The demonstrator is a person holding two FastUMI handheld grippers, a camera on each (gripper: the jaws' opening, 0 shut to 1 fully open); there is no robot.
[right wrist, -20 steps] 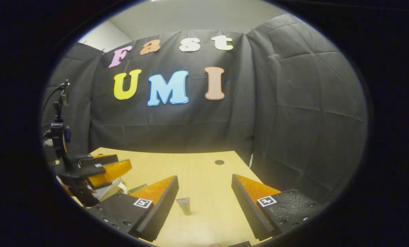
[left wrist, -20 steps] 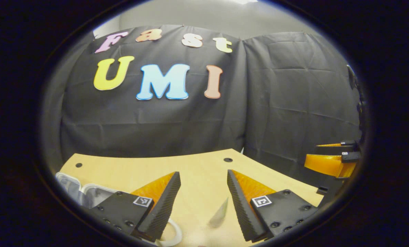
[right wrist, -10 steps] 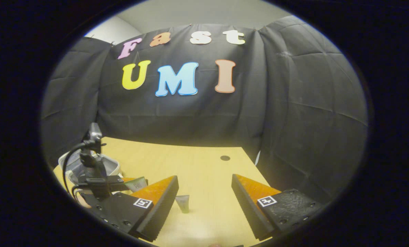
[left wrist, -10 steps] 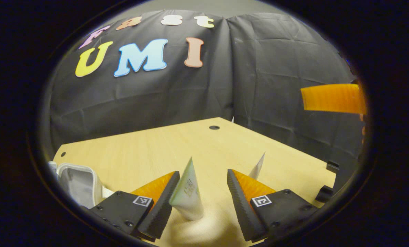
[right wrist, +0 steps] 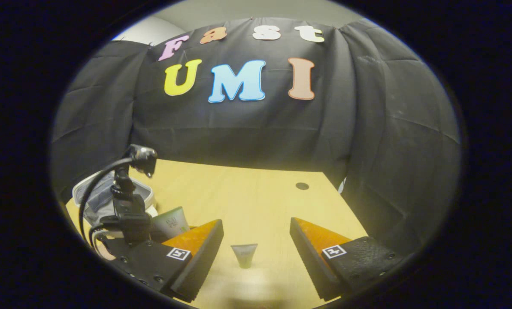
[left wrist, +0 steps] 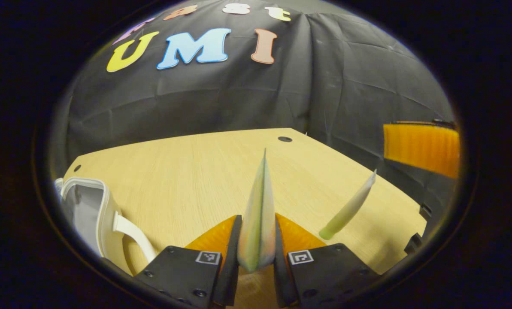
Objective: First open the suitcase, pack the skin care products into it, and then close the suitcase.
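In the left gripper view my left gripper (left wrist: 257, 219) is shut on a pale green tube (left wrist: 260, 189) that stands edge-on between both fingers, tip pointing away. A second pale tube (left wrist: 349, 206) leans on the table to its right. The open white suitcase (left wrist: 106, 201) with grey lining lies at the left edge. In the right gripper view my right gripper (right wrist: 256, 242) is open above the table, with a small grey tube (right wrist: 244, 255) standing just ahead between its fingers, untouched. The held tube (right wrist: 170, 222) and the suitcase (right wrist: 93, 194) show at the left there.
The wooden table (left wrist: 187, 171) reaches back to the black cloth wall, with a round cable hole (left wrist: 284, 139) near its far right corner. A finger (left wrist: 421, 148) of the right gripper hangs beyond the table's right edge. The left gripper's cabled camera mount (right wrist: 129, 201) rises at the left.
My left gripper has come down around the pale green tube and shut on it. The right gripper stayed open and drifted, so the small grey tube now sits centred between its fingers.
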